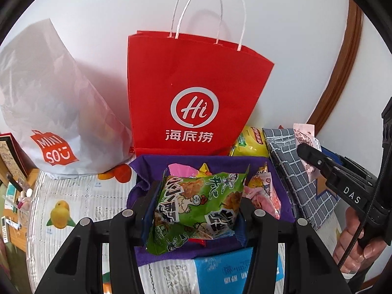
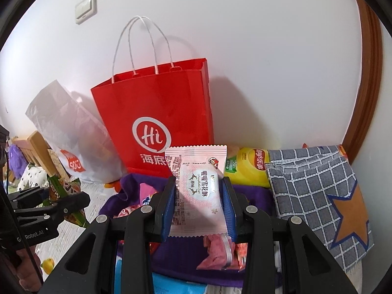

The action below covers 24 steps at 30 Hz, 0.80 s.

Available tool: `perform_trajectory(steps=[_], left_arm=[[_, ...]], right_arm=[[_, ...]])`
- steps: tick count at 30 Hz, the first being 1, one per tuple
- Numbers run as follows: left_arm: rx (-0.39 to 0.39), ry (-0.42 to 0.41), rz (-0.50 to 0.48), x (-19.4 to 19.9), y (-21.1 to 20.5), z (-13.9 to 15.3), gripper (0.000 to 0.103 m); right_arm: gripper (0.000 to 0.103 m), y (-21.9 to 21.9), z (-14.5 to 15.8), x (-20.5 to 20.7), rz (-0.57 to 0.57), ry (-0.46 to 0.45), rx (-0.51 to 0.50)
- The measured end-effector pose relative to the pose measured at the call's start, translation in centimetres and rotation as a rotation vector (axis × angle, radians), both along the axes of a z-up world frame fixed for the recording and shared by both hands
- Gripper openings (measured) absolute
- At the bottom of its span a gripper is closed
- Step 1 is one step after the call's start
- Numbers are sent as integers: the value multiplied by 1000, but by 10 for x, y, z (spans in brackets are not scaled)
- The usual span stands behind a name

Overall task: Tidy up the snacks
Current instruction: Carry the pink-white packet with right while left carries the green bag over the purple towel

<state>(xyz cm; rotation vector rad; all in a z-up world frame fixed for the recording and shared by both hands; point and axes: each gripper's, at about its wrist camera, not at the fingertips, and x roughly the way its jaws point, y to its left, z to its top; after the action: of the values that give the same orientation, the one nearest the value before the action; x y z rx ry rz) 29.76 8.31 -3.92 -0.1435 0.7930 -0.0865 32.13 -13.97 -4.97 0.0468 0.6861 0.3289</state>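
My left gripper [image 1: 196, 210] is shut on a green snack packet [image 1: 196, 205] with cartoon chickens, held over a purple fabric bin [image 1: 281, 193] that holds several small pink and red snack packets [image 1: 267, 191]. My right gripper [image 2: 199, 208] is shut on a pink-and-white snowflake-crisp packet [image 2: 198, 193], held above the same purple bin [image 2: 252, 196]. The right gripper also shows at the right of the left wrist view [image 1: 316, 154], with its pink packet [image 1: 303, 134]. The left gripper with the green packet [image 2: 65, 191] shows at the left of the right wrist view.
A red paper Haidilao bag [image 1: 193, 93] stands against the wall behind the bin. A white Miniso plastic bag [image 1: 51, 112] lies to its left. A yellow Lay's chips bag [image 2: 247, 169] and a grey checked fabric bin with a star [image 2: 318, 196] sit right of the purple bin.
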Motion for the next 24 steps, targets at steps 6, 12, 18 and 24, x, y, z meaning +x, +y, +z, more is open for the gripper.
perform_trajectory(steps=[6, 12, 18, 24], left_arm=[[4, 42, -5, 20, -1, -19, 49], [-19, 56, -25, 39, -8, -31, 49], [-12, 62, -47, 51, -21, -42, 49], [-40, 95, -63, 59, -20, -61, 49]], right_arm=[[36, 0, -30, 18, 20, 53, 18], [36, 2, -47, 31, 34, 91, -10], [36, -1, -57, 38, 42, 113, -28], [36, 1, -70, 45, 48, 145, -55]])
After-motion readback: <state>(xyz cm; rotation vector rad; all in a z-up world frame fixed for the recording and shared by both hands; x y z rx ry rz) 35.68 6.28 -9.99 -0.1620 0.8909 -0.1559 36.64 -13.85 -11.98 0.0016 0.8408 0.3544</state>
